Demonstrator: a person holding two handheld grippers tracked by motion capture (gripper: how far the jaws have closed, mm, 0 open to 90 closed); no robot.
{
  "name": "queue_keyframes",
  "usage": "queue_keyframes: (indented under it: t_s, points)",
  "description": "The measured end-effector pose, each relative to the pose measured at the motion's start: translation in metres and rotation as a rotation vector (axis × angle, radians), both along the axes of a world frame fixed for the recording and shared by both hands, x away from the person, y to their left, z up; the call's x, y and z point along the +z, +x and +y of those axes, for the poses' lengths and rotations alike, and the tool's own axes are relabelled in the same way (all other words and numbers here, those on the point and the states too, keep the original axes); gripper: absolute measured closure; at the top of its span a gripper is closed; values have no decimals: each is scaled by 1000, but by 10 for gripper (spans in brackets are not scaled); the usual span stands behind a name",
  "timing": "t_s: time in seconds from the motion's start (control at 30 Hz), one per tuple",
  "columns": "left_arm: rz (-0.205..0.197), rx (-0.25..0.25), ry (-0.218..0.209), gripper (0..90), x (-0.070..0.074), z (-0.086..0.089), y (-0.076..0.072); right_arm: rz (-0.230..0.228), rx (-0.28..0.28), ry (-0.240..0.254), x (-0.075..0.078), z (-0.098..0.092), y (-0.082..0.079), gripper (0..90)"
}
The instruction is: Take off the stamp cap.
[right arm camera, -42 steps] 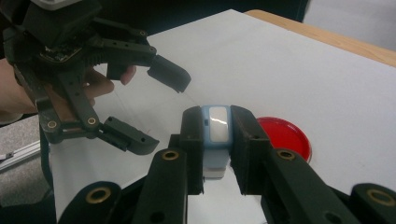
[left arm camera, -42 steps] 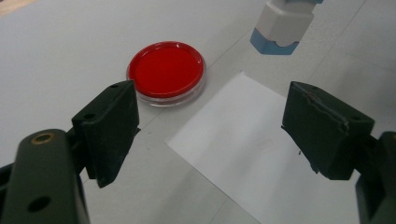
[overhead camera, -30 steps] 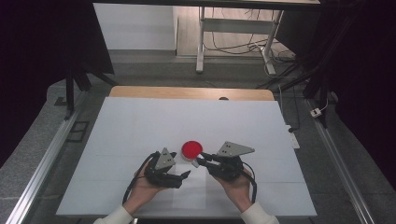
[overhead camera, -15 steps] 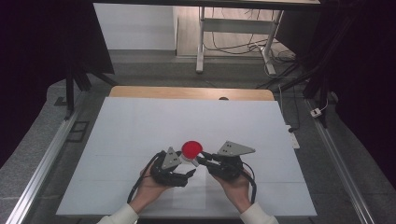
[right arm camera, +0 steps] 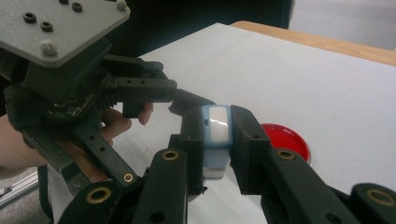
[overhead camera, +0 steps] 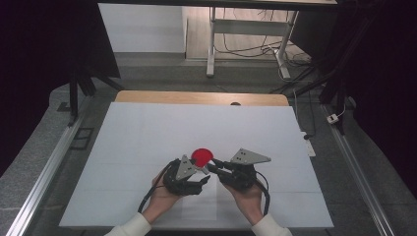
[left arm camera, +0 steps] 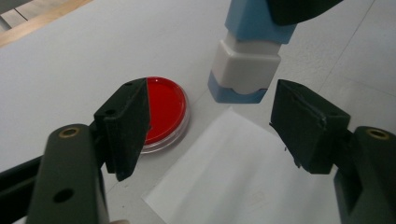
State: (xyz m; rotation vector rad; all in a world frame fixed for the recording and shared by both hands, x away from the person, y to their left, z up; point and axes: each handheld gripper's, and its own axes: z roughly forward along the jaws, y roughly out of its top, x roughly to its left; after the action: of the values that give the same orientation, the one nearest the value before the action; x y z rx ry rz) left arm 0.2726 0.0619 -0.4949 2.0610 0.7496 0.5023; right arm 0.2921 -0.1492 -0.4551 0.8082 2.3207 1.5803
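High view: both grippers meet near the white table's [overhead camera: 147, 137] near edge, beside a round red lidded plastic dish [overhead camera: 201, 156].

Left gripper view: the left gripper [left arm camera: 210, 121], spread, has just been closing; nothing sits between its jaws.

Right gripper view: the right gripper [right arm camera: 217, 135] pinches a small blue-and-white plastic block [right arm camera: 215, 140].

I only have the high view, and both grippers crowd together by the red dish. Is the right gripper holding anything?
Observer: Yes. The right gripper is shut on a small blue-and-white block, gripped by its sides.
Operator: Has the left one got hold of it too?
Observer: Not yet. The left gripper has just been closing its jaws, but they stand apart with no pad touching the block.
Operator: What lies under the block?
Observer: A white paper sheet lies flat on the table, next to the red dish.
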Motion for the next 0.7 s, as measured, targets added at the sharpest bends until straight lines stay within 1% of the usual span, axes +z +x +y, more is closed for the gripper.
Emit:
queue_keyframes:
  t_s: [0.2, 0.3, 0.57, 0.7]
  points:
    - [-11, -3, 12, 338, -1, -4, 0, 6, -9, 7, -2, -1, 1, 753]
    - [-18, -6, 14, 380, -1, -5, 0, 21, -13, 11, -3, -2, 2, 752]
    - [-24, -19, 27, 480, -3, -9, -1, 25, -21, 24, -4, -3, 2, 752]
    - [-33, -26, 46, 514, -4, -11, -2, 30, -25, 29, -5, -3, 3, 753]
